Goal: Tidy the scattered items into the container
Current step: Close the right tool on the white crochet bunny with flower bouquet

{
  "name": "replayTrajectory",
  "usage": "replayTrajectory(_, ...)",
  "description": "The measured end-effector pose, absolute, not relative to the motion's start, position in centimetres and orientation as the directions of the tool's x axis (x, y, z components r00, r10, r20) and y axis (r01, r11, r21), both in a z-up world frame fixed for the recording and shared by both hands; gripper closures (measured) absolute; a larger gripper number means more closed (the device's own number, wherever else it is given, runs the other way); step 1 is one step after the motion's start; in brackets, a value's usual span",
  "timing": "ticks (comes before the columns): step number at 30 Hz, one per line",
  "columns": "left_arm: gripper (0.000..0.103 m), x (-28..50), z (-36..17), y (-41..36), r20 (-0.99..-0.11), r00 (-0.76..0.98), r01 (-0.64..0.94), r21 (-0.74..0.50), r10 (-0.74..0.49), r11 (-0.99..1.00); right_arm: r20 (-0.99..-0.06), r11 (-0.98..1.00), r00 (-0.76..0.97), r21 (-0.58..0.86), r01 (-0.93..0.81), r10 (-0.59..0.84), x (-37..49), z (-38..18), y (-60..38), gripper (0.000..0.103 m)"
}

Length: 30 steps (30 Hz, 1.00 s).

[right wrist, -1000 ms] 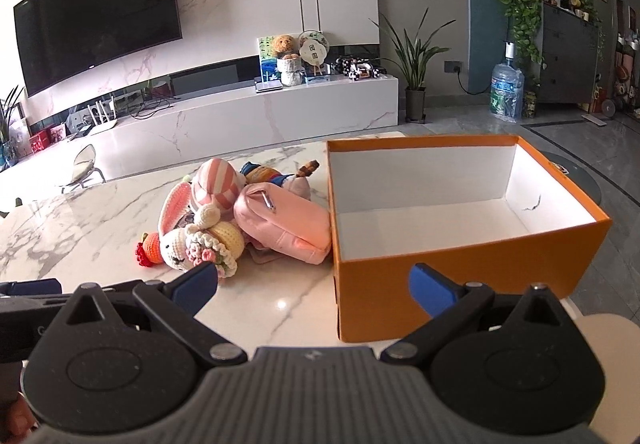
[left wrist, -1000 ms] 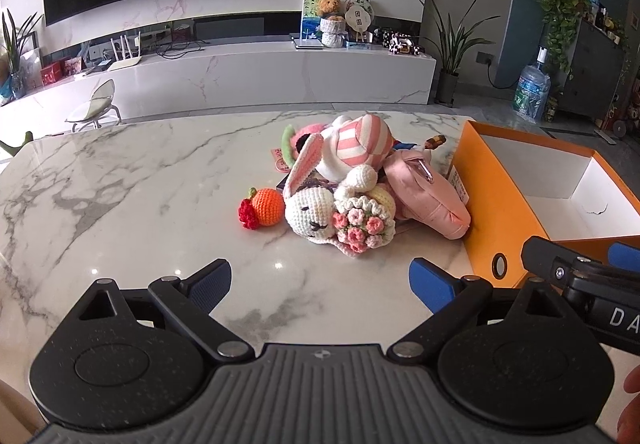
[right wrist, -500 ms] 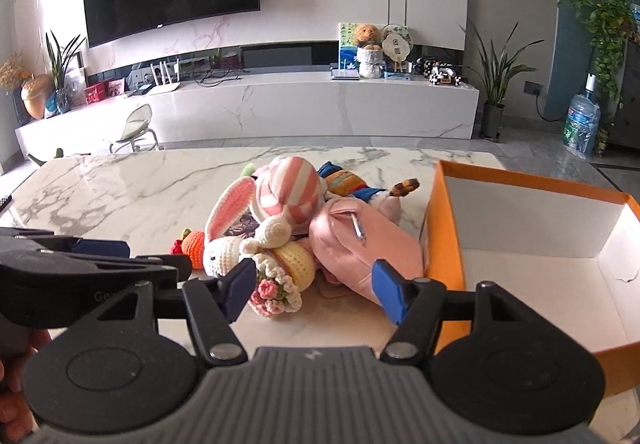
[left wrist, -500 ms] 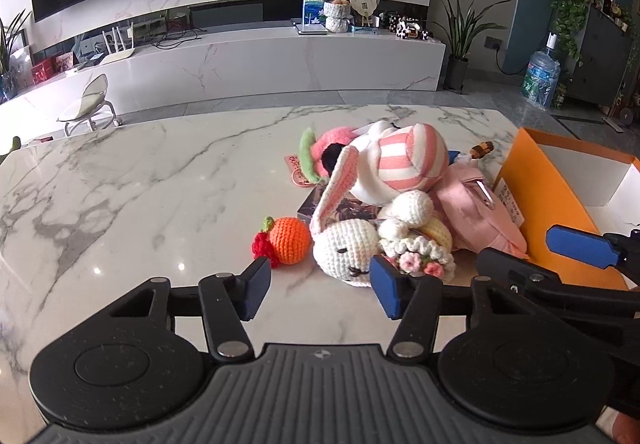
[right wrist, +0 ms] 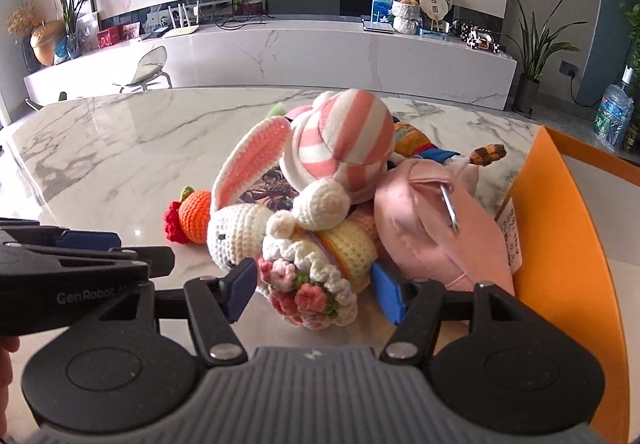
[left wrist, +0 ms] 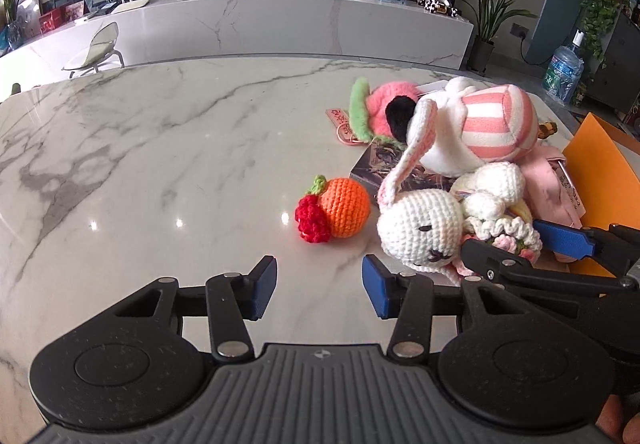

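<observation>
Both grippers came closer to the toy pile; left gripper [left wrist: 319, 292] narrowed, empty; right gripper [right wrist: 316, 292] narrowed around the bunny [right wrist: 316, 264], jaws not yet pressing.

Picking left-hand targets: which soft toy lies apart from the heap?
The crocheted orange with its red berry; it lies alone on the marble, while the rest are piled together.

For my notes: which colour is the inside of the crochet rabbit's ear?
Pink inside the crochet rabbit's ear, clearest in the right wrist view.
</observation>
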<state>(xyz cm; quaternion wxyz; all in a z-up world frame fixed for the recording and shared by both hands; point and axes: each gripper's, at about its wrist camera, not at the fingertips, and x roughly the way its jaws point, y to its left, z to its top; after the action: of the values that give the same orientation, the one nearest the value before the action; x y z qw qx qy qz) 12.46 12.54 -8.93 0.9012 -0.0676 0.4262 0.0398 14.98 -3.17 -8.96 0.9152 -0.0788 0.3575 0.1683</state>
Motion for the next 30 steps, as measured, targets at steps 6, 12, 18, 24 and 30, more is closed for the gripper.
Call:
replayTrajectory(6, 0.048, 11.9, -8.5, 11.9, -0.772, 0.635, -0.115, -0.084, 0.009, 0.990, -0.670, 0.924, 0.706, -0.078, -0.375, 0.231, 14.8, -9.4, -2.7, 0.049)
replayTrajectory(12, 0.048, 11.7, -7.8, 11.4, -0.764, 0.645, -0.108, -0.077, 0.010, 0.991, -0.663, 0.912, 0.707, -0.088, -0.401, 0.247, 14.0, -8.7, -2.7, 0.063)
replayTrajectory(18, 0.047, 10.4, -6.8, 10.9, -0.754, 0.657, -0.102, -0.060, 0.022, 0.993, -0.654, 0.900, 0.705, -0.084, -0.427, 0.273, 11.8, -7.5, -3.0, 0.070)
replayTrajectory(24, 0.047, 8.8, -6.1, 10.4, -0.748, 0.663, -0.089, -0.062, 0.012, 0.994, -0.651, 0.902, 0.706, -0.072, -0.425, 0.281, 9.4, -6.6, -3.9, 0.070)
replayTrajectory(30, 0.045, 7.8, -5.3, 10.0, -0.741, 0.671, -0.070, -0.100, -0.027, 0.992, -0.651, 0.900, 0.709, -0.091, -0.426, 0.269, 7.0, -5.8, -5.1, 0.070)
